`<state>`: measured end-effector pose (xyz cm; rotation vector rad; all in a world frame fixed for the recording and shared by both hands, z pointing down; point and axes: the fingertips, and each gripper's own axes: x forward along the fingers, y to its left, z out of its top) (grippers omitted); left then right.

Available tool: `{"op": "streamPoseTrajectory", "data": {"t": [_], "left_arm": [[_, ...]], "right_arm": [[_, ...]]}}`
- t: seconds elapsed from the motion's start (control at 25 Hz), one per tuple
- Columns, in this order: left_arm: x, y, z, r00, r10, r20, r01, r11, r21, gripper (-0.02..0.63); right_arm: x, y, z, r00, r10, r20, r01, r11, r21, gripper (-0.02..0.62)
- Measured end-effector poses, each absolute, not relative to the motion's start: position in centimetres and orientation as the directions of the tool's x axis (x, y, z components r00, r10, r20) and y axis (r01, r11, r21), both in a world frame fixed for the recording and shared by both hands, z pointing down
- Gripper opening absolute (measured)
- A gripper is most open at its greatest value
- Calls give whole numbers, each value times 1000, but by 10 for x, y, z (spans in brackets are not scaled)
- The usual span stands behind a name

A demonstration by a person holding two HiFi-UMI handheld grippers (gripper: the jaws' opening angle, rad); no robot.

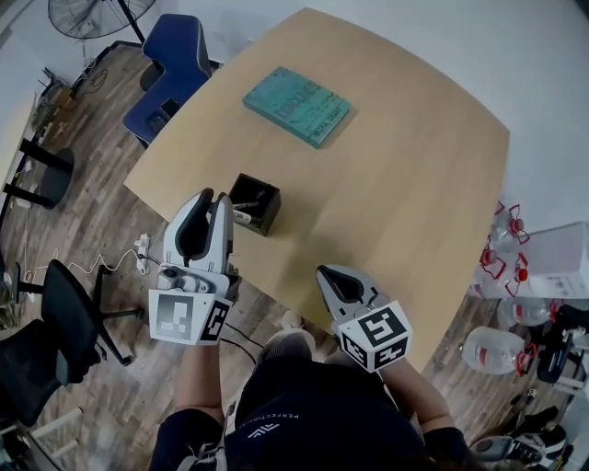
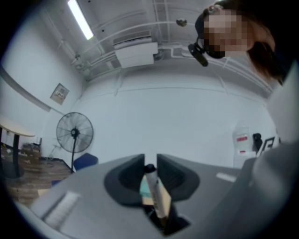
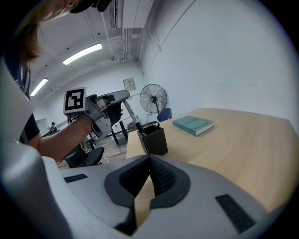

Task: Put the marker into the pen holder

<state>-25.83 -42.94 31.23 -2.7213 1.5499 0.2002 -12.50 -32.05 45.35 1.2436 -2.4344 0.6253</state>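
Note:
A black square pen holder [image 1: 258,204] stands near the wooden table's [image 1: 396,184] left front edge. My left gripper [image 1: 213,195] is just to its left, shut on a white marker [image 2: 156,196] with a black cap. The marker slants down from the jaws and its lower end reaches into the pen holder [image 2: 166,226]. The right gripper view shows the same from the side: the marker [image 3: 132,115] runs from the left gripper [image 3: 122,97] into the holder [image 3: 155,140]. My right gripper [image 1: 324,273] hangs over the front table edge, shut and empty [image 3: 150,158].
A teal book [image 1: 296,105] lies at the far side of the table. A blue chair [image 1: 175,69] and a fan [image 1: 92,14] stand beyond the left corner, a black chair [image 1: 64,313] to the left. Water bottles [image 1: 492,350] sit on the floor at right.

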Motion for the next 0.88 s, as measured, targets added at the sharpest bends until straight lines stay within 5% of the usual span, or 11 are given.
{"op": "streamPoseTrajectory", "data": {"t": [0.88], "left_arm": [[-238,-439,390,567,-819,90,-821,-570,-10,81]], "right_arm": [[-134,-326,469,-571,-653,498,-815,523,-250,0]]}}
